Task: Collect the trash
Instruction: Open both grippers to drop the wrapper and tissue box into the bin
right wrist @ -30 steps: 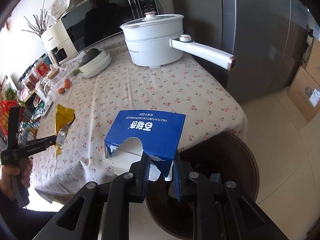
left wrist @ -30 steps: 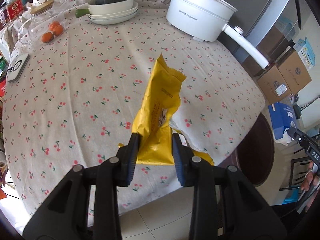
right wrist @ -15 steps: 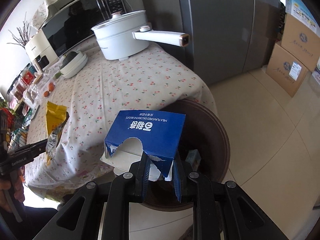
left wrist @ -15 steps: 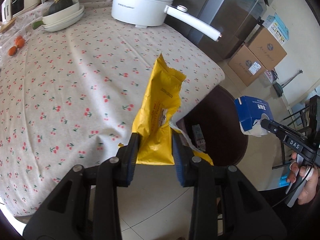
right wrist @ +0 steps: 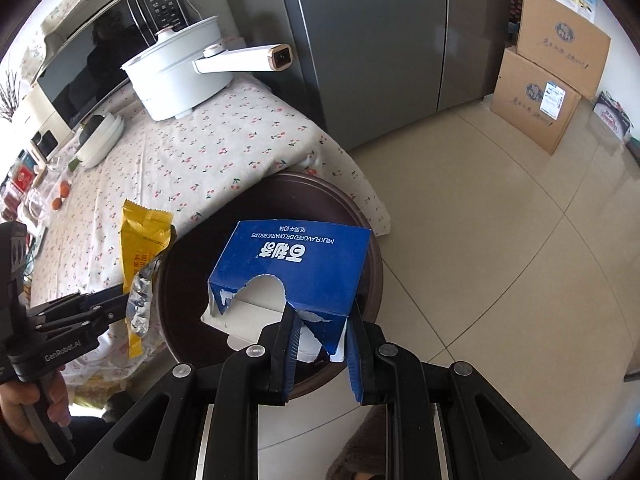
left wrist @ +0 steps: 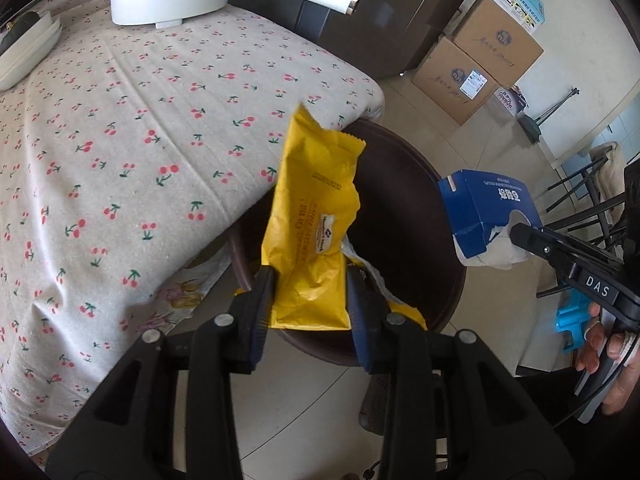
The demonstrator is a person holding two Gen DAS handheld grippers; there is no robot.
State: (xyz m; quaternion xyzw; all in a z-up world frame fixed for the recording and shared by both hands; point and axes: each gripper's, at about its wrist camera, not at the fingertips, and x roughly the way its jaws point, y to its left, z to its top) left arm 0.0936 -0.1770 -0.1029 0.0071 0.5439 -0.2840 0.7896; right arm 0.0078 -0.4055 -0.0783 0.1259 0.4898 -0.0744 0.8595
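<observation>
Left gripper (left wrist: pixel 310 300) with the yellow snack wrapper (left wrist: pixel 316 220) between jaws that have just been opening, pads touching its sides, above the dark brown bin (left wrist: pixel 448 248), right gripper (right wrist: pixel 322 344) clamped on torn blue biscuit box (right wrist: pixel 296 264) over the bin, cherry-print tablecloth (left wrist: pixel 120 140) to the left

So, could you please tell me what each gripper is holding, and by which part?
Left gripper: crinkled yellow foil wrapper, by its lower end. Right gripper: torn blue cardboard box, by its ripped bottom edge.
</observation>
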